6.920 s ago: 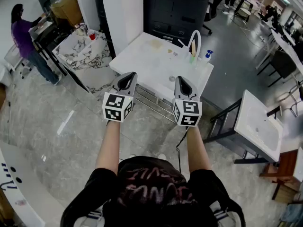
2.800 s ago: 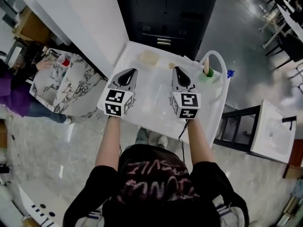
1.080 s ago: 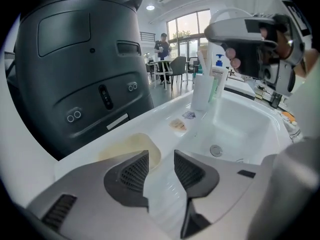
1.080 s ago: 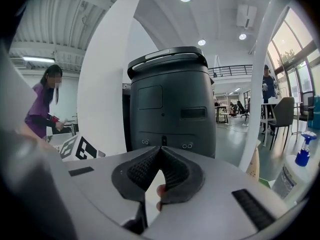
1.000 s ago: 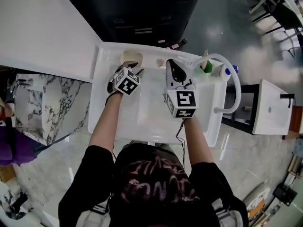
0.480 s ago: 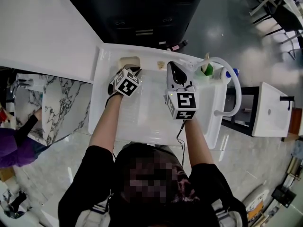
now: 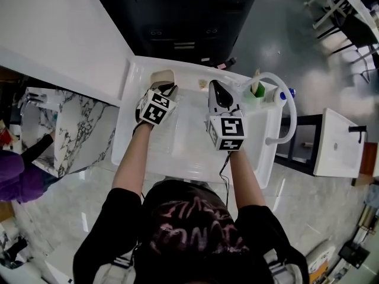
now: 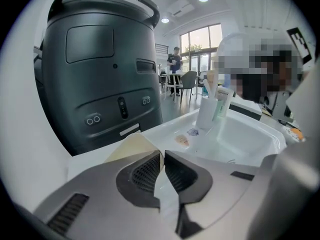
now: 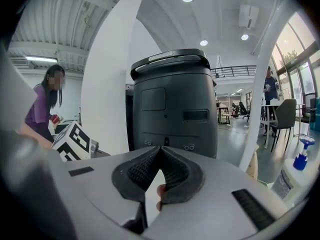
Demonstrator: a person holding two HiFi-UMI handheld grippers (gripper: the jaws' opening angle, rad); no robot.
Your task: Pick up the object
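No words or numbers can be read. The pink scrawl [image 7: 192, 220] on the person's black shirt [image 7: 118, 218] is illegible. The white strip label [image 8: 129, 130] on the far dark grey machine [image 8: 95, 59] looks blank. The left white cube [image 7: 155, 107] and the right white cube [image 7: 228, 133] bear only black square patterns.

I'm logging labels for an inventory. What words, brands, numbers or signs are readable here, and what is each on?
No text reads clearly.
Shirt: pink scrawled lettering, illegible.
White strip on the dark machine: too small to read.
Tubes in the cup: print blurred.
Marker cube: a square pattern only, no words.
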